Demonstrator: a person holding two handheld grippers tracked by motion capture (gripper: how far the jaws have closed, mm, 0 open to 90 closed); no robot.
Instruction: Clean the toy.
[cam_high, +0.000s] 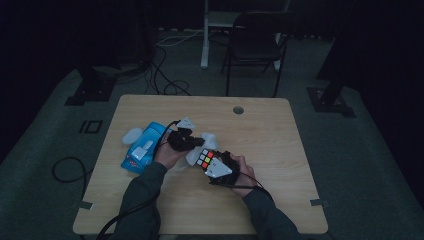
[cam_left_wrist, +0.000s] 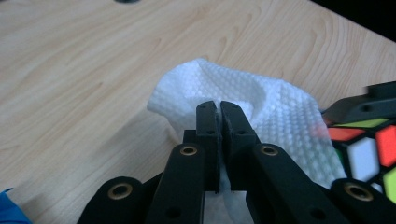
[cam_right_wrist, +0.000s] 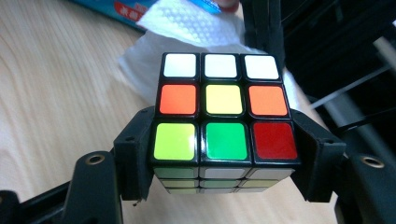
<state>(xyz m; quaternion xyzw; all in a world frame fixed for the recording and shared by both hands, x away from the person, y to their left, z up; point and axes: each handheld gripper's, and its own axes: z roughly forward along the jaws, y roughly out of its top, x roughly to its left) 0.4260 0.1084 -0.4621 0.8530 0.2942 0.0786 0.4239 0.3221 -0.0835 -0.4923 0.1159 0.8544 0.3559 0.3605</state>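
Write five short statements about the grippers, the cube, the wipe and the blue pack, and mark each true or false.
1. The right gripper is shut on the puzzle cube. True.
2. The left gripper stands open over bare table. False: its jaws pinch the white wipe.
3. The cube's top row facing the right gripper view is all white. True.
4. The blue wipes pack lies on the floor. False: it lies on the wooden table, left of the hands.
5. The cube rests alone at the table's far edge. False: it is held near the wipe.
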